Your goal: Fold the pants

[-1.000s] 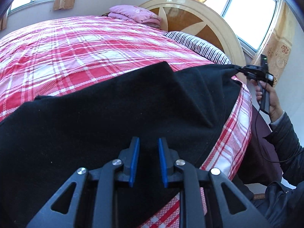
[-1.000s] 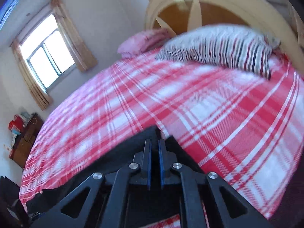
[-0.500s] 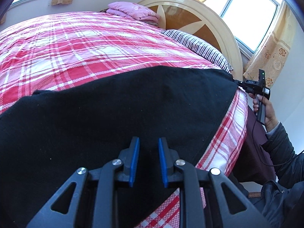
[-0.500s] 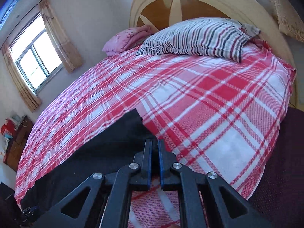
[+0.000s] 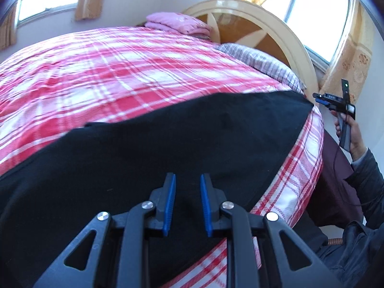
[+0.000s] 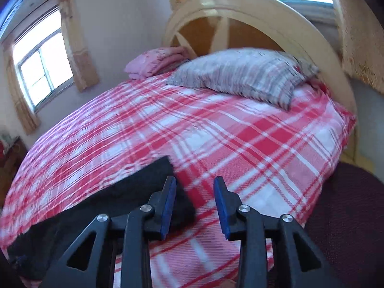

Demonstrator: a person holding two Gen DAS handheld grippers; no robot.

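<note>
The black pants [image 5: 168, 148] lie spread flat along the near edge of the bed with the red and white plaid cover [image 5: 120, 72]. My left gripper [image 5: 188, 204] hovers over the pants with its jaws a little apart and nothing between them. My right gripper [image 6: 195, 206] is open and empty, just right of the pants' end corner [image 6: 165, 168]. In the left wrist view the right gripper [image 5: 319, 97] shows off the pants' far corner at the bed's right edge.
A striped pillow [image 6: 240, 79] and a folded pink blanket [image 6: 156, 60] lie at the head of the bed against the round wooden headboard [image 6: 240, 24]. Windows with curtains are on both walls. A dark maroon rug [image 6: 348, 216] lies beside the bed.
My right gripper has opened and let go of the pants' corner, which now lies flat on the bed. The pants have settled straight. My left gripper stays over the pants.
</note>
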